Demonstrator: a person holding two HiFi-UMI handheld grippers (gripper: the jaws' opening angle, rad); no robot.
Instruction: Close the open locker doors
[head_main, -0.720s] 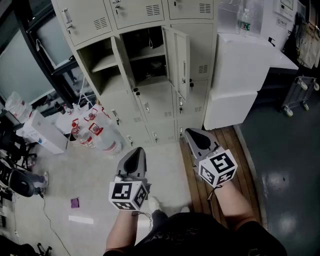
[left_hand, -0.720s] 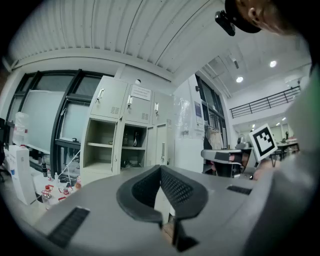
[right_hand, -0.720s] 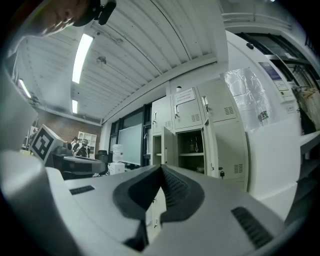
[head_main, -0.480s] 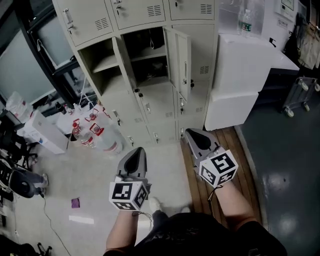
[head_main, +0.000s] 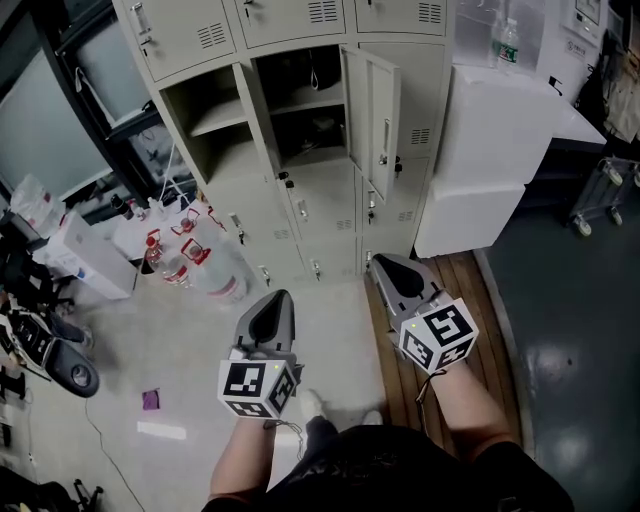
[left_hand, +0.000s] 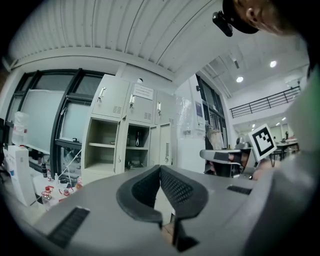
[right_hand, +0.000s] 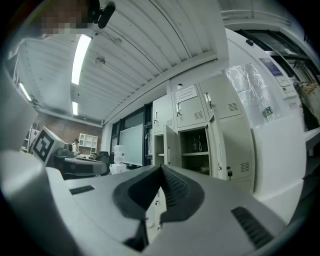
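Jaws clenched empty on L gripper (head_main: 280, 298) & R gripper (head_main: 381, 264), held low, aimed toward open locker doors (head_main: 372, 120).

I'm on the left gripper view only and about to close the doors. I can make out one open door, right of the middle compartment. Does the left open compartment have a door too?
Observer: Yes. The right gripper view shows the left compartment's door swung out, standing just left of the middle compartment.
Operator: Is the right gripper free to push with?
Observer: The right gripper has its jaws shut with nothing between them.
Operator: Anything on the floor on that side?
Observer: The head view shows a wooden platform on the floor there, running up to the base of the lockers.
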